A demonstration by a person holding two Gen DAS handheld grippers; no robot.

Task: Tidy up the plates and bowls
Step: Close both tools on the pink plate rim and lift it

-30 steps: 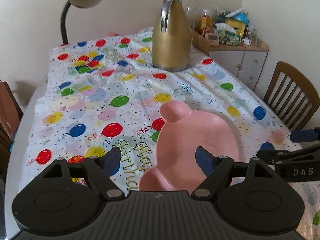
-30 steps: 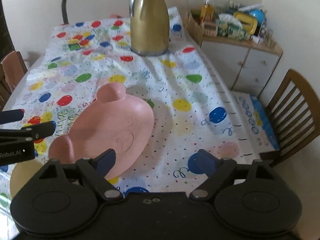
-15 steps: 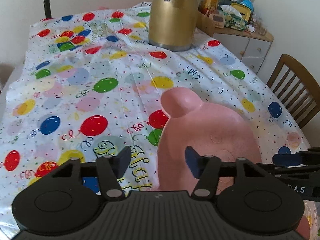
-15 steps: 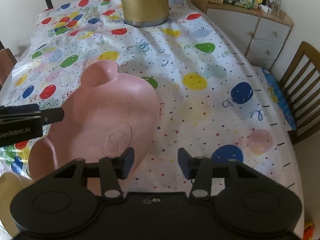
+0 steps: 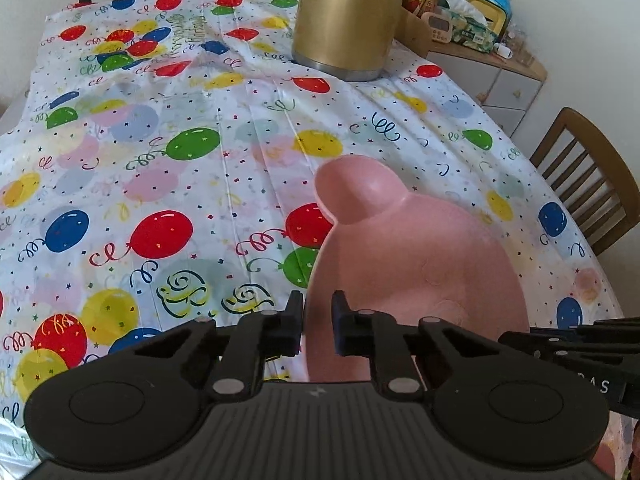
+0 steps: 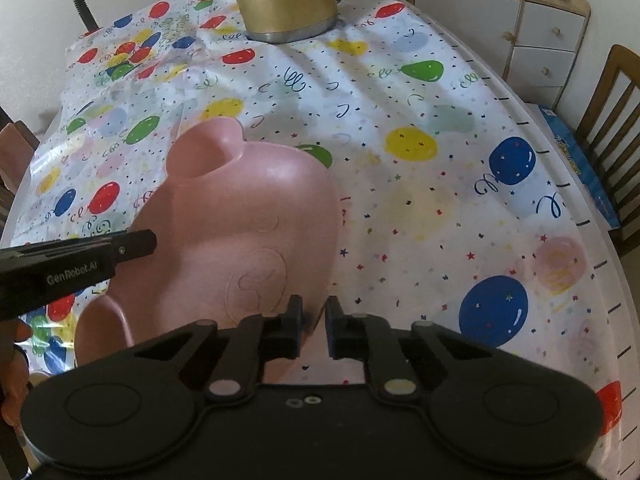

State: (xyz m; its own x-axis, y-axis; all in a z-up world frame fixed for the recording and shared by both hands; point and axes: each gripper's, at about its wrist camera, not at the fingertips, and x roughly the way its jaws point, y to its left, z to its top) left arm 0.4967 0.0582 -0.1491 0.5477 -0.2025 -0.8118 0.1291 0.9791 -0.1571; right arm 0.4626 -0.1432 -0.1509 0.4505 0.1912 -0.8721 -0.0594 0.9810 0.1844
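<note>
On my left, the left gripper [image 5: 317,312] has its jaws clenched on the left rim of the pink plate [image 5: 420,264]; they've just been closing and the rim sits between the fingertips. From the right wrist view I can see that same gripper reaching in from the left edge, its tip over the plate's left side.

The plate itself is a pink, animal-shaped dish with two round ear lobes, one pointing away from me toward the far end of the surface [image 5: 224,184], the other near the lower left in the right wrist view. It lies flat on the balloon-print tablecloth [image 5: 168,152], near my end of the surface, with a faint embossed swirl on its face.

Moving right: the right gripper [image 6: 314,316] is also clenched, jaws just closed, pinching the plate's near right edge. So both grippers hold the one plate, left side and right side.

Further back, a gold jug [image 5: 346,20] stands upright on the cloth at the far end, well apart from the plate. A black lamp stem [image 6: 82,4] rises at the far left corner. To the right of the surface there's a white drawer unit [image 6: 536,36] with clutter on top, and a wooden chair [image 5: 588,184] just beside the surface's right edge.
</note>
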